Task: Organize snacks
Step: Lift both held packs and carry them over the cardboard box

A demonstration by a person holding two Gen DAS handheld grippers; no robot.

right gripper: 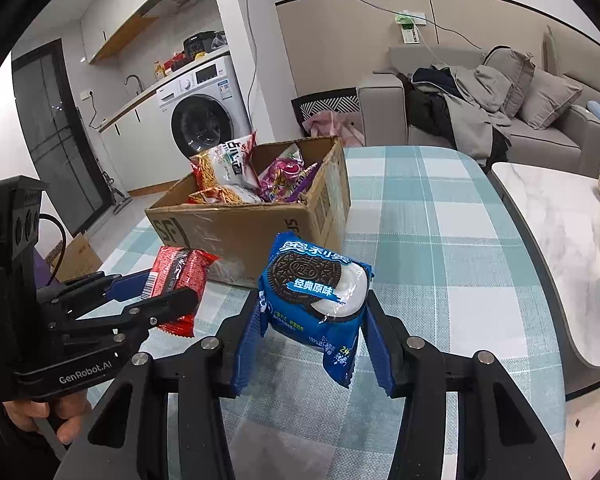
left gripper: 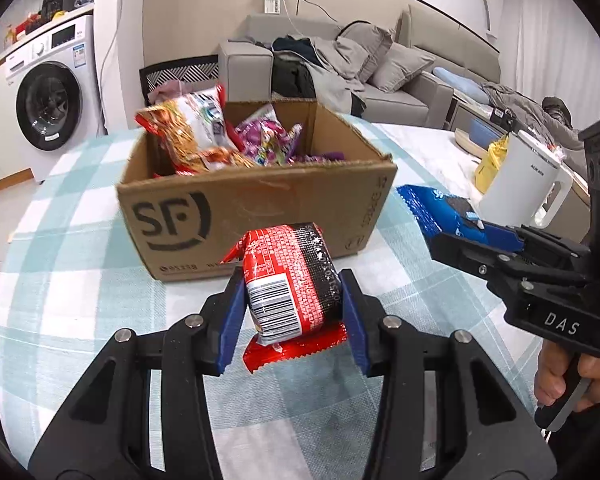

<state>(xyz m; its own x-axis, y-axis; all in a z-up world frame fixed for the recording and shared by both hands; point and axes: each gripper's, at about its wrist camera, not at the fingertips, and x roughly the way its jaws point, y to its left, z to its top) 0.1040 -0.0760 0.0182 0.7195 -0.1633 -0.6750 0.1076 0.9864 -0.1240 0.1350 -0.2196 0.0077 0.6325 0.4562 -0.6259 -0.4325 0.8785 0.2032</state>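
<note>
Pinching a red snack packet [left gripper: 290, 280] between its blue pads, the left gripper [left gripper: 292, 312] holds the packet clear of the checked tablecloth [left gripper: 80, 280], barcode end facing the camera, crimped tail hanging below the fingers. Right gripper [right gripper: 312, 328] likewise closed on a blue Oreo packet [right gripper: 314, 292], cookie print facing the lens, lower end of the wrapper drooping between the pads; packet is off the cloth. Both packets sit just in front of the cardboard box [left gripper: 256, 208], which stands open on the table with an SF logo on its near wall. Box contents: a large red-and-white noodle-snack bag [left gripper: 188, 132] standing tall against the left side, purple wrapped sweets [left gripper: 268, 140] beside it toward the middle. From the left wrist view the right gripper enters from the right edge, a hand [left gripper: 572, 376] on its grip handle. White electric kettle [left gripper: 528, 180] stands to the right of the box, a yellow object behind it. Beyond the table: washing machine [left gripper: 48, 100] at left, grey sofa [left gripper: 380, 72] with piled clothes and cushions at back.
</note>
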